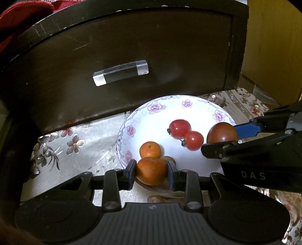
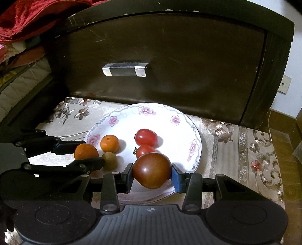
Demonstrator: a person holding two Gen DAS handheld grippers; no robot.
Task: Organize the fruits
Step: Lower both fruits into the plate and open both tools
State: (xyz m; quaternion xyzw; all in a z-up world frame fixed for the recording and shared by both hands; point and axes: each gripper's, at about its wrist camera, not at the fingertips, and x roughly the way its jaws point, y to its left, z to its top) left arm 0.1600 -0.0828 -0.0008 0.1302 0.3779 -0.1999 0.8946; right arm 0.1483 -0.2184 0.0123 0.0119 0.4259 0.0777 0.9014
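Observation:
A white flowered plate point(image 1: 132, 120) point(image 2: 188, 130) sits on a floral cloth. On it lie a small orange point(image 1: 150, 149) point(image 2: 109, 143), two red tomatoes point(image 1: 179, 128) point(image 2: 146, 137) and a small yellow-brown fruit point(image 2: 109, 160). My left gripper point(image 1: 152, 172) is shut on a larger orange point(image 1: 152, 170) at the plate's near left edge; it also shows in the right wrist view point(image 2: 85, 150). My right gripper point(image 2: 152, 174) is shut on a dark red-brown tomato point(image 2: 152, 169) over the plate's near right part; that tomato shows in the left wrist view point(image 1: 222, 132).
A dark wooden drawer front point(image 1: 132, 56) point(image 2: 169, 56) with a clear handle point(image 1: 120, 75) point(image 2: 125, 69) stands right behind the plate. Red fabric point(image 2: 28, 17) lies at the upper left. The floral cloth point(image 2: 245, 150) spreads to the right.

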